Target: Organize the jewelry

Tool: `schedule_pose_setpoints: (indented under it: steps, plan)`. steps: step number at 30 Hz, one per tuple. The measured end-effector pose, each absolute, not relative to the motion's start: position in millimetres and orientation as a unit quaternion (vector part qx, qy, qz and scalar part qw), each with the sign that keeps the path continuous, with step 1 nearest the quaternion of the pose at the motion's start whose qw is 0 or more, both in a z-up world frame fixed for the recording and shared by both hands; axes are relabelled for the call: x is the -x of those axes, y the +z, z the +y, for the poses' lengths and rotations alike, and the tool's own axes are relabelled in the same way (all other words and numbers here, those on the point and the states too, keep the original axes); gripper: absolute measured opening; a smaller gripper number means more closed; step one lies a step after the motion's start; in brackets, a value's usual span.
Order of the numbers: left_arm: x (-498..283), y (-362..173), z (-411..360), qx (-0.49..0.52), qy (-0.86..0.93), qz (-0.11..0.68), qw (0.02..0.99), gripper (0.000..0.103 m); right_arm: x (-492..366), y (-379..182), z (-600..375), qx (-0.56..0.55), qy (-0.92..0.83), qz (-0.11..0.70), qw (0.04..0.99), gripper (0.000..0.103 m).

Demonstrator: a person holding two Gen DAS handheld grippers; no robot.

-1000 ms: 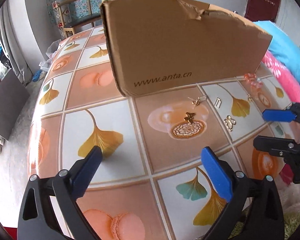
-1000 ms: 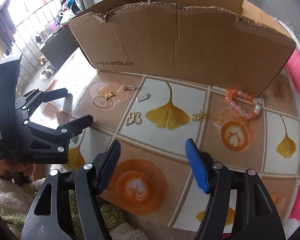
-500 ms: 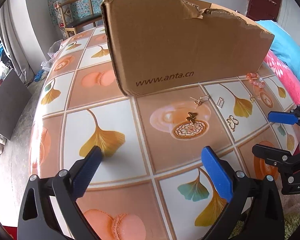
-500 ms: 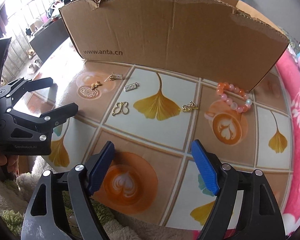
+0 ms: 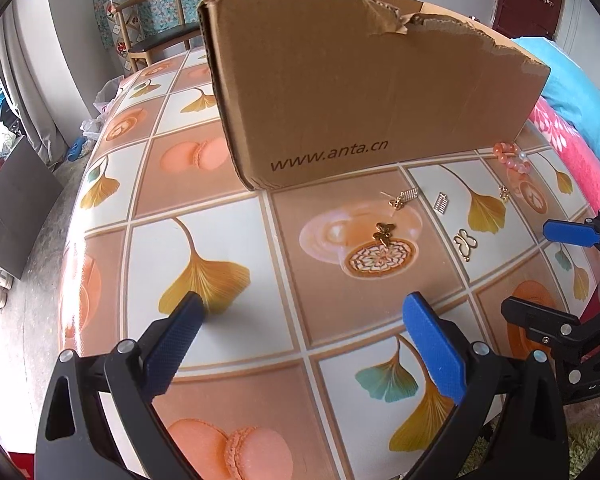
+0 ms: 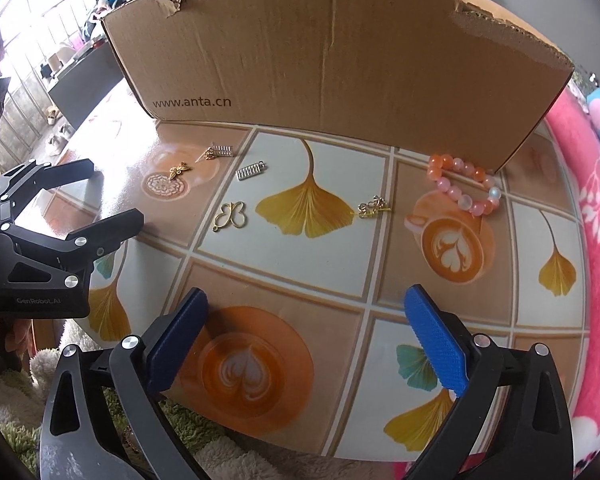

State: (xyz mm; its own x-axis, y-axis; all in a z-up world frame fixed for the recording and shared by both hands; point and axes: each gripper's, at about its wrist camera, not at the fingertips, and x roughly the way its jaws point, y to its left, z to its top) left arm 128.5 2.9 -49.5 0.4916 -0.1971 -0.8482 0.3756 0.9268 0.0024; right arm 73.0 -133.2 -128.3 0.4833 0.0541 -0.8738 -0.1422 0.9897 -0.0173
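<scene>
A torn cardboard box (image 6: pixel 332 52) stands on the patterned table, also seen in the left wrist view (image 5: pixel 372 92). In front of it lie a pink bead bracelet (image 6: pixel 465 201), a gold clasp charm (image 6: pixel 374 207), a butterfly outline charm (image 6: pixel 230 216), a silver abacus charm (image 6: pixel 252 171), a gold abacus charm (image 6: pixel 219 152) and a small gold butterfly (image 6: pixel 179 170). My right gripper (image 6: pixel 306 296) hovers near the table's front edge. Its jaws are opening and nothing is between them. My left gripper (image 5: pixel 302 304) is open and empty, to the left of the charms.
The tablecloth (image 6: pixel 552 220) curves off to the floor on the left. A pink blanket (image 6: pixel 596 200) borders the table on the right, and fluffy fabric (image 6: pixel 204 452) lies at the front edge. A wooden chair (image 5: pixel 152 28) stands behind the table.
The right gripper's jaws have spread much wider, and it has sunk a little toward the table. The left gripper has kept still, and the jewelry has not moved.
</scene>
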Motion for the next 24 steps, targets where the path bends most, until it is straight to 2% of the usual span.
schedule_pose_setpoints:
  steps: [24]
  plan:
    - [-129.0,-49.8,4.2,-0.098,-0.17,0.484,0.853,0.098,-74.0,-129.6,-136.0,0.046,0.054,0.499,0.864,0.095]
